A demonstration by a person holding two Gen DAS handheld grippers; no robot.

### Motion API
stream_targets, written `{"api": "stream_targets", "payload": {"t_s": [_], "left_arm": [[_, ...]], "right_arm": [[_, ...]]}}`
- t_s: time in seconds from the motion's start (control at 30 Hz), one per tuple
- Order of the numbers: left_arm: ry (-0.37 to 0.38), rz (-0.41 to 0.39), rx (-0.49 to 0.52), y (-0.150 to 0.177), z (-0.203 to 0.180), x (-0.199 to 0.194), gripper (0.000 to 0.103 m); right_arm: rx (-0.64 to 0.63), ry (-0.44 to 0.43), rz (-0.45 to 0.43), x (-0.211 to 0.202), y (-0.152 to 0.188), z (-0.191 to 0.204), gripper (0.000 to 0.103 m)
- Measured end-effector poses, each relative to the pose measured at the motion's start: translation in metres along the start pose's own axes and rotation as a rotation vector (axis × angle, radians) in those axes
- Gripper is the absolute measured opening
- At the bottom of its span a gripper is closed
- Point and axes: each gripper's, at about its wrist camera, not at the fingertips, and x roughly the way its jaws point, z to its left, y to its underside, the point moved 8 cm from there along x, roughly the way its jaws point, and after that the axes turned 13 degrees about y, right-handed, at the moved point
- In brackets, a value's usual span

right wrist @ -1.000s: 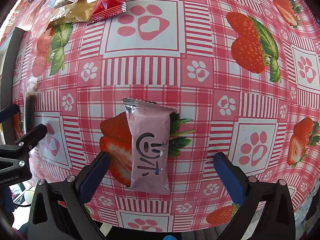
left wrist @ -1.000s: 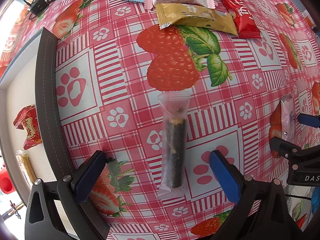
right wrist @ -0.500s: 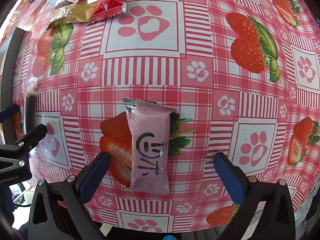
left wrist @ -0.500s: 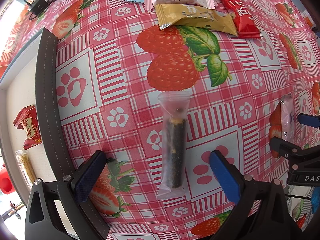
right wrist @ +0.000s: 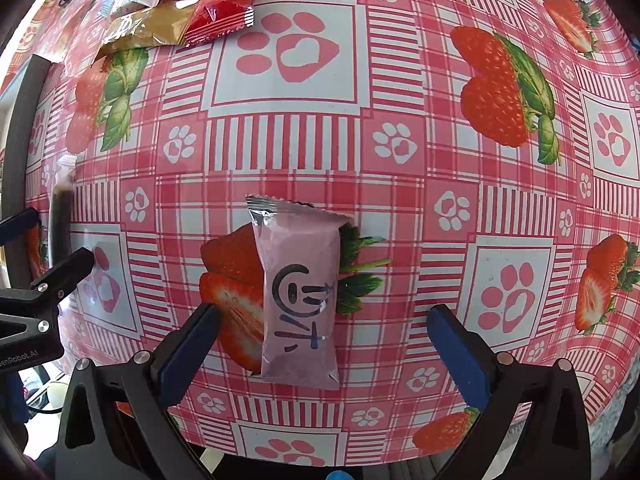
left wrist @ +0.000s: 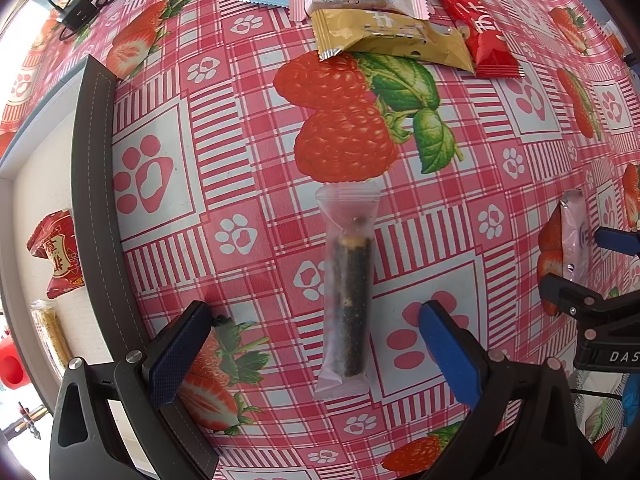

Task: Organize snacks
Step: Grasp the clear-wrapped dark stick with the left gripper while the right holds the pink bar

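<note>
**Both grippers wide open, one snack lined up under each**

Table's got a red check cloth (left wrist: pixel 168 128) w/ paw and berry prints. Dark-rimmed tray (left wrist: pixel 92 184) at the left edge holds a red pack (left wrist: pixel 58 254) + a tan bar. Pile (left wrist: pixel 384 8) of packs at the far side. Pink pack (right wrist: pixel 298 296) lies between the right gripper (right wrist: pixel 322 344) fingers, long axis pointing away. Clear-wrapped dark roll (left wrist: pixel 347 288) same deal under the left gripper (left wrist: pixel 316 344). Neither's holding anything.

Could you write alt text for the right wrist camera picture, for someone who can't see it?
An open right gripper hovers over a pink snack packet lying flat on a red strawberry-and-paw tablecloth. More snack packets lie at top left.
</note>
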Motion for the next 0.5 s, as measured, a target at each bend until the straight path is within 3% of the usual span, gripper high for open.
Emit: {"api": "stream_targets", "payload": {"t_s": [0.27, 0.5], "left_arm": [[0.001, -0.009, 0.005, 0.0001, 0.0011, 0.0001, 0.103], [-0.007, 0.055, -0.009, -0.0034, 0.0017, 0.0033, 0.103]], "right_arm": [[0.005, 0.001, -0.007, -0.0006, 0.0000, 0.0001, 0.103], [-0.008, 0.001, 0.046, 0.0013, -0.0015, 0.0012, 0.103]]}}
